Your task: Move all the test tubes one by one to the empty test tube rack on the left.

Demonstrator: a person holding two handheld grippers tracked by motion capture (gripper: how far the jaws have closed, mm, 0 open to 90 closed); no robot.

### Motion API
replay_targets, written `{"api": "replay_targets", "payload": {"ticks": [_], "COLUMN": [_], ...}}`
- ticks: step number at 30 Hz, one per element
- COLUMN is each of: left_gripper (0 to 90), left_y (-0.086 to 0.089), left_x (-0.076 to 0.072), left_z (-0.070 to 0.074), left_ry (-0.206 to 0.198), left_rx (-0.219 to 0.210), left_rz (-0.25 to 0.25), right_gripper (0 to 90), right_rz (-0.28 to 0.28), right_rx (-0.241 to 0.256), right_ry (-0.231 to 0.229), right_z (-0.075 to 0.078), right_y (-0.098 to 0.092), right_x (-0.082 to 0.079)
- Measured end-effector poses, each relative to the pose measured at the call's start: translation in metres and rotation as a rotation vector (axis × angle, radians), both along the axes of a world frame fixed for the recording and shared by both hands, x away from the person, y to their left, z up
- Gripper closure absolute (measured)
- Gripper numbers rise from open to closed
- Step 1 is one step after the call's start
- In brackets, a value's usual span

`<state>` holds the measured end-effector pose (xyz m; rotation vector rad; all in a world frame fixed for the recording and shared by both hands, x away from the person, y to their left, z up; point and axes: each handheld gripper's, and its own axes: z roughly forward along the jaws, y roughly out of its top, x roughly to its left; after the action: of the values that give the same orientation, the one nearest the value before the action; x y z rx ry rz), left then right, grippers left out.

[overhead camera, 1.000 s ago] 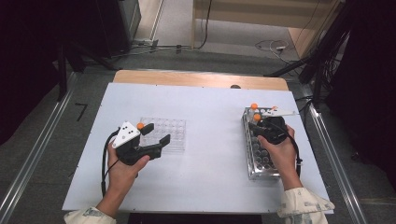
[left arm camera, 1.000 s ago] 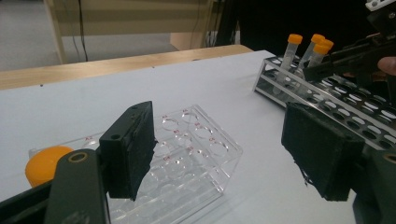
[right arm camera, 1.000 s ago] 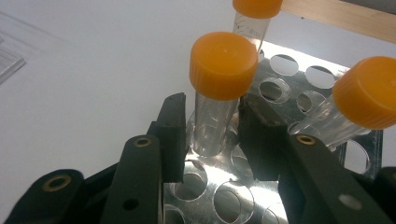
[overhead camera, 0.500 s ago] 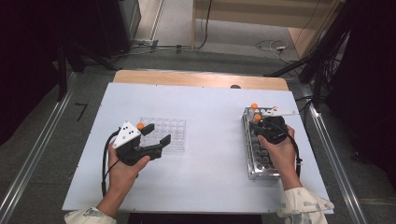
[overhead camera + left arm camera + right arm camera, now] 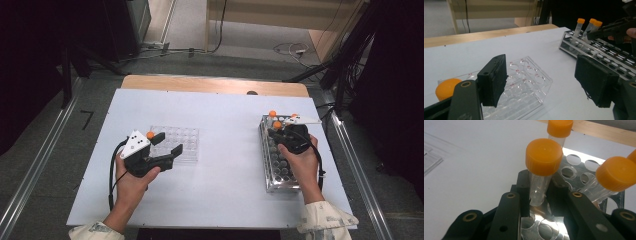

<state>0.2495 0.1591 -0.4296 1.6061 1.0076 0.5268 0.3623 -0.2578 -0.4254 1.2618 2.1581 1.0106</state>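
My right gripper [image 5: 277,131] [image 5: 537,193] is over the far end of a metal tube rack [image 5: 274,170] [image 5: 574,159]. It is shut on a clear tube with an orange cap [image 5: 544,156] [image 5: 277,125], which stands upright with its foot at a rack hole. Two more orange-capped tubes [image 5: 560,128] [image 5: 616,173] stand close by in the same rack. My left gripper [image 5: 170,144] [image 5: 544,80] is open, its jaws wide apart just above the near edge of a clear plastic rack [image 5: 180,141] [image 5: 525,83]. An orange cap [image 5: 150,135] [image 5: 446,88] sits at that rack's left end.
The white tabletop [image 5: 225,150] lies between the two racks. A wooden strip [image 5: 215,85] runs along its far edge. In the left gripper view the metal rack [image 5: 604,53] with its tubes [image 5: 579,26] and the other gripper [image 5: 614,28] show at the upper right.
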Motion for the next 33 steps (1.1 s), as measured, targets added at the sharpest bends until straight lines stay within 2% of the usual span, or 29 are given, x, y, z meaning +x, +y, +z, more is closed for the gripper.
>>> {"api": "replay_targets", "payload": {"ticks": [8,23,29,33], "left_gripper": [26.9,23.5,22.7,18.0], "left_y": [0.000,-0.002,-0.002,-0.003], "left_x": [0.000,-0.001,-0.002,-0.002], "left_z": [0.000,0.001,0.002,0.002], "left_ry": [0.001,-0.010,-0.016,-0.022], "left_rx": [0.001,-0.002,0.005,0.005], "left_rz": [-0.002,-0.009,-0.012,-0.003], "right_gripper": [71.7,71.7,71.7,71.7], "right_rz": [0.003,0.005,0.048,0.101], "right_rx": [0.029,0.031,0.053,0.068], "right_ry": [-0.029,-0.096,-0.114,-0.109], "right_z": [0.011,0.040,0.051,0.054], "right_y": [-0.002,0.001,0.007,0.018], "right_x": [-0.005,-0.021,-0.030,-0.036]}}
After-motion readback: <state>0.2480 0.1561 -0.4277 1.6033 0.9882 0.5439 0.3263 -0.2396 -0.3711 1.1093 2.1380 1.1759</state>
